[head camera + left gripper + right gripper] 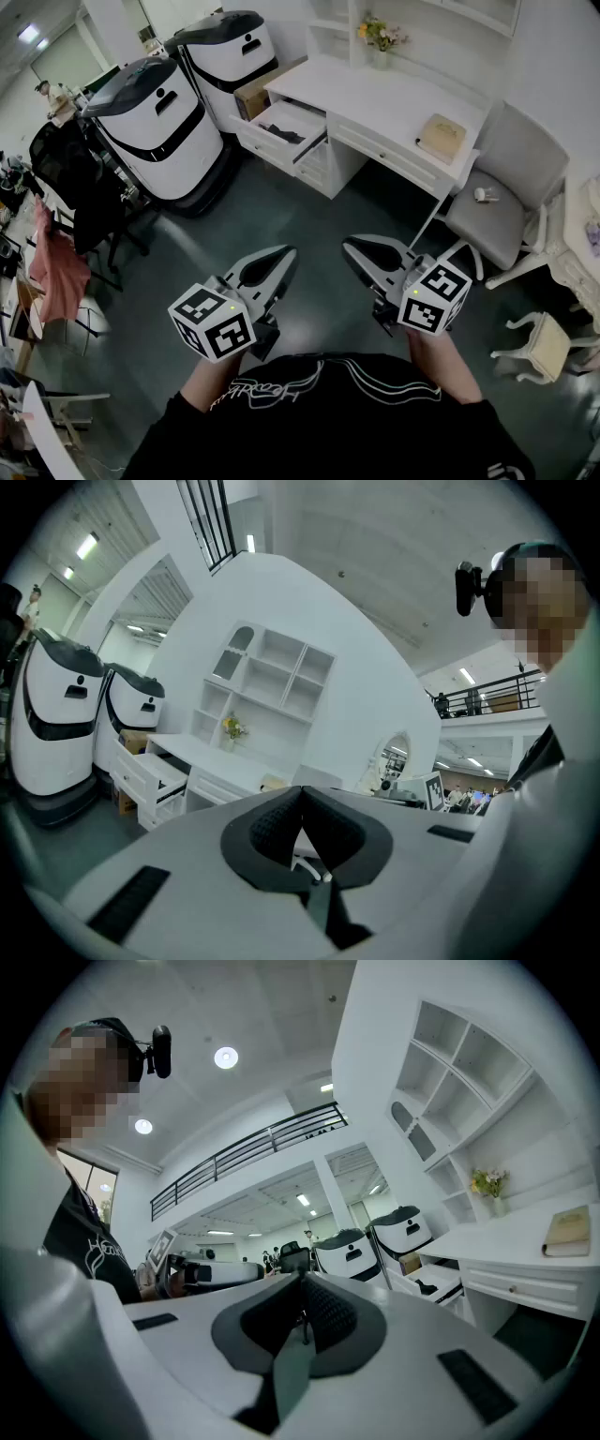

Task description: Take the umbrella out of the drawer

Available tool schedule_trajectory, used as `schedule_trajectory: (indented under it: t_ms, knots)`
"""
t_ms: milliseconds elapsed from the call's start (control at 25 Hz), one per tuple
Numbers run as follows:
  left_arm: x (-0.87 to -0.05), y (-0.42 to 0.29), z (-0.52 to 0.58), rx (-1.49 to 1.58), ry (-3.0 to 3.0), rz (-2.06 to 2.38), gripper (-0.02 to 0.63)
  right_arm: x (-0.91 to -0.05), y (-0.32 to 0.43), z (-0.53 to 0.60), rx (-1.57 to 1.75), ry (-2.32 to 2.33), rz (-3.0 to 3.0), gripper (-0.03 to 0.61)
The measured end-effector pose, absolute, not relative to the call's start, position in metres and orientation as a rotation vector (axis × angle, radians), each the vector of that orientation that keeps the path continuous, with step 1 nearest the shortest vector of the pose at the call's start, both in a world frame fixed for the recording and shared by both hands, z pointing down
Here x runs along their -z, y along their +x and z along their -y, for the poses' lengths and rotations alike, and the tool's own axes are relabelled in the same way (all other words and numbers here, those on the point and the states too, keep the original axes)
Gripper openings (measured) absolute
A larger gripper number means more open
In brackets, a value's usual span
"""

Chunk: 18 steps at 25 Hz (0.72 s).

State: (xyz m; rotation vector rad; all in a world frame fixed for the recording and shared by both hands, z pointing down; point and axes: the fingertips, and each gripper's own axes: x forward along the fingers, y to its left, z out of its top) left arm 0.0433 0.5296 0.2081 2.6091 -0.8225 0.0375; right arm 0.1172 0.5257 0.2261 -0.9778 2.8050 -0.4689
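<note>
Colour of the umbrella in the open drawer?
Black or very dark: the umbrella lies in the white drawer. Head view shows it best.

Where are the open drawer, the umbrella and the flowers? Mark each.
open drawer [298, 114], head view, bare inner floor.
umbrella [284, 134], head view, dark middle.
flowers [378, 34], head view, the blooms.

Both grippers held low in front of my chest, side by side, apart, not touching. My left gripper [284, 259] points forward and slightly down, tip angled inward. Its jaws are closed tip to tip, nothing between them. My right gripper [355, 249] is about level, tip angled inward too, jaws closed and empty. My left hand [214, 367] and right hand [427, 345] sit behind the marker cubes, mostly hidden.
</note>
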Motion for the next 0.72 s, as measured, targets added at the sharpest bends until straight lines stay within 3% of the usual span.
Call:
schedule_trajectory:
  t_ms: [720]
  knots:
    - [-0.242,0.027,-0.473,-0.031,2.571,0.847,0.020,-0.262,0.107,-0.467,0.516,-0.982,-2.841,0.049]
